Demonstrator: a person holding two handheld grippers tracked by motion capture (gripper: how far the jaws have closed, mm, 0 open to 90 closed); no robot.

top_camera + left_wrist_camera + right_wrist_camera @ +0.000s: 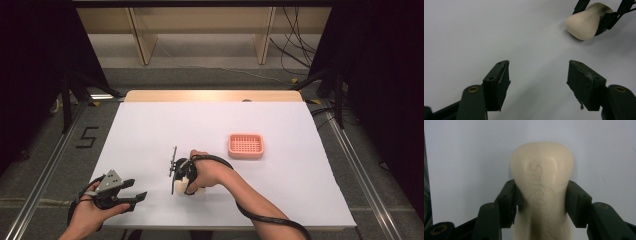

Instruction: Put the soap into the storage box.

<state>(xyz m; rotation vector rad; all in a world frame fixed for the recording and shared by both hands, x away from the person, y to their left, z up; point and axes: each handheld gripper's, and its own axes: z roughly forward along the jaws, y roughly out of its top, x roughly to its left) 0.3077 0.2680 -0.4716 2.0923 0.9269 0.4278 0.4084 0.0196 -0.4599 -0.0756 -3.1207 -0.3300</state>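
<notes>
One cream soap bar (541, 192) sits at the lower centre of the high view, clamped on both sides by the right hand-held gripper (541, 200). One pink slotted soap dish (245, 145) lies to the right of centre on the white table (150, 130), well apart from the bar. The left hand-held gripper (538, 75), at the lower left, has its jaws wide apart with nothing between them. Two hand-held grippers in all.

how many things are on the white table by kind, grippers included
soap bars: 1, cream soap bar
soap dishes: 1, pink soap dish
grippers: 2, left gripper open, right gripper clamped on the bar
total: 4
</notes>
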